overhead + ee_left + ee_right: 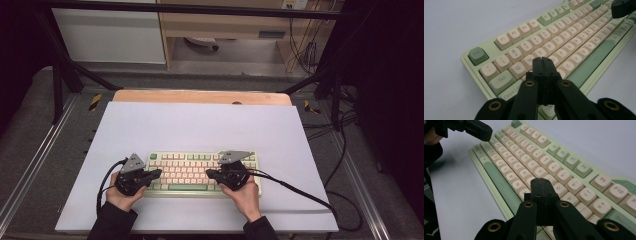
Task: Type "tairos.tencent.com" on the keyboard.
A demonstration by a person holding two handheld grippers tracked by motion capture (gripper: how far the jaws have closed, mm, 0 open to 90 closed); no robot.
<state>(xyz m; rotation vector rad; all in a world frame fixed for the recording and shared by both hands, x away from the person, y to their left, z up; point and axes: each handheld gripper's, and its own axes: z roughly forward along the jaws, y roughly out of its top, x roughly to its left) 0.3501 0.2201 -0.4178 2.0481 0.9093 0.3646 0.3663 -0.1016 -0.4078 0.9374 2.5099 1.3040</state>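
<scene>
A lab recording rig: black metal frame [60, 75], trailing floor cables [345, 145], white-covered table [200, 125].

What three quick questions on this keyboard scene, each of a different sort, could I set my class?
1. True or false: both tongs, left tongs and right tongs, are shut.
2. Which colour is the Esc key? A cream, B green, C black.
3. Fill in: the keyboard lies on a white ____.

Key: 1 true; 2 B; 3 sheet.
</scene>
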